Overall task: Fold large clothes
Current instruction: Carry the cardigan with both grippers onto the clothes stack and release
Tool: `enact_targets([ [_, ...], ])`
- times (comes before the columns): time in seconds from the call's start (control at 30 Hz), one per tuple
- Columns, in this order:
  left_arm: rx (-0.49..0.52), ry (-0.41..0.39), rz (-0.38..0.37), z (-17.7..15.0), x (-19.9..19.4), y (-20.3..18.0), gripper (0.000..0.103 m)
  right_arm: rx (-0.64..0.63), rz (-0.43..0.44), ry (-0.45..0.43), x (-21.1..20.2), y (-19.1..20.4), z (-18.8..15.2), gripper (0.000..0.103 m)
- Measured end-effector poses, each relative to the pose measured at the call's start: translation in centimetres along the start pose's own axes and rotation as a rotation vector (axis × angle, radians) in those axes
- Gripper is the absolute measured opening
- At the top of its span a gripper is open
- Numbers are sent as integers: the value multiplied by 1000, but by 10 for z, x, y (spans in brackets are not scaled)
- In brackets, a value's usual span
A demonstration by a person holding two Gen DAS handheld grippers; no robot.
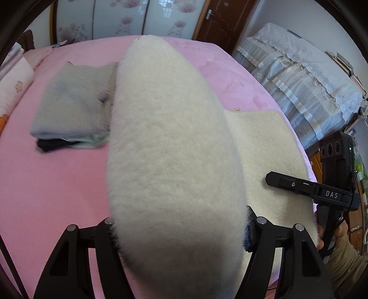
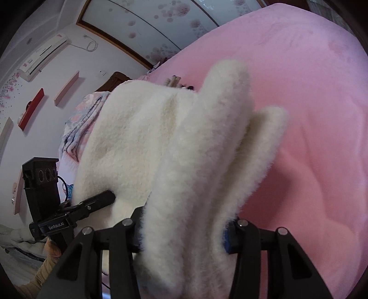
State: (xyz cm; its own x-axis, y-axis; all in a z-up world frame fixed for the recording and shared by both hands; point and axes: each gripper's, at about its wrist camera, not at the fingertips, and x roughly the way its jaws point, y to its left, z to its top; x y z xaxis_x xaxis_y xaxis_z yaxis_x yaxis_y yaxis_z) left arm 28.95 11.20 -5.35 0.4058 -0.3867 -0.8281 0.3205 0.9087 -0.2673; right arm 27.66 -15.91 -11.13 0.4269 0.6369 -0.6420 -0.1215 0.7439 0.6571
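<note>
A thick cream fleece garment (image 1: 174, 142) fills the left wrist view, lifted off the pink bed (image 1: 46, 184). My left gripper (image 1: 181, 230) is shut on a fat fold of it, which bulges out between the fingers. The garment's flat part (image 1: 264, 142) still rests on the bed to the right, where one finger of the other gripper lies on top of its edge. In the right wrist view my right gripper (image 2: 184, 234) is shut on bunched layers of the same fleece (image 2: 188, 142), which hang in two rounded folds. The left gripper's finger (image 2: 101, 199) pokes into the fleece at lower left.
A folded stack with a grey-beige knit (image 1: 76, 103) on top lies on the bed at the left. A second bed with a lace cover (image 1: 299, 76) stands to the right, across a narrow gap. Floral bedding (image 2: 85, 119) is piled by the headboard. Wardrobe doors (image 1: 128, 16) stand behind.
</note>
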Motion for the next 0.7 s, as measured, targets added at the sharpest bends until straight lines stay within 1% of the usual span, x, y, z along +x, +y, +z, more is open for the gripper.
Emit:
enact_targets([
  [0.13, 18, -23, 55, 52, -26, 66, 69, -20, 39, -13, 54, 60, 48, 45],
  [0.2, 33, -40, 72, 86, -32, 102, 69, -23, 53, -37, 86, 84, 78, 45],
  [0.27, 37, -57, 84, 118, -33, 137, 69, -8, 79, -63, 116, 101, 108, 45],
  [0.37, 52, -81, 117, 165, -25, 187, 69, 5, 104, -103, 163, 112, 152, 45],
  [0.47, 69, -79, 134, 206, -5, 234, 69, 27, 126, -123, 214, 111, 191, 45],
  [0.53, 71, -64, 141, 231, 16, 264, 69, 32, 128, -128, 245, 107, 210, 45],
  [0.63, 57, -24, 153, 250, 58, 302, 71, 50, 109, -105, 297, 90, 229, 45],
  [0.67, 47, 1, 162, 253, 77, 317, 72, 48, 92, -96, 310, 85, 229, 45],
  [0.7, 31, 22, 172, 252, 94, 326, 74, 47, 72, -90, 327, 80, 230, 45],
])
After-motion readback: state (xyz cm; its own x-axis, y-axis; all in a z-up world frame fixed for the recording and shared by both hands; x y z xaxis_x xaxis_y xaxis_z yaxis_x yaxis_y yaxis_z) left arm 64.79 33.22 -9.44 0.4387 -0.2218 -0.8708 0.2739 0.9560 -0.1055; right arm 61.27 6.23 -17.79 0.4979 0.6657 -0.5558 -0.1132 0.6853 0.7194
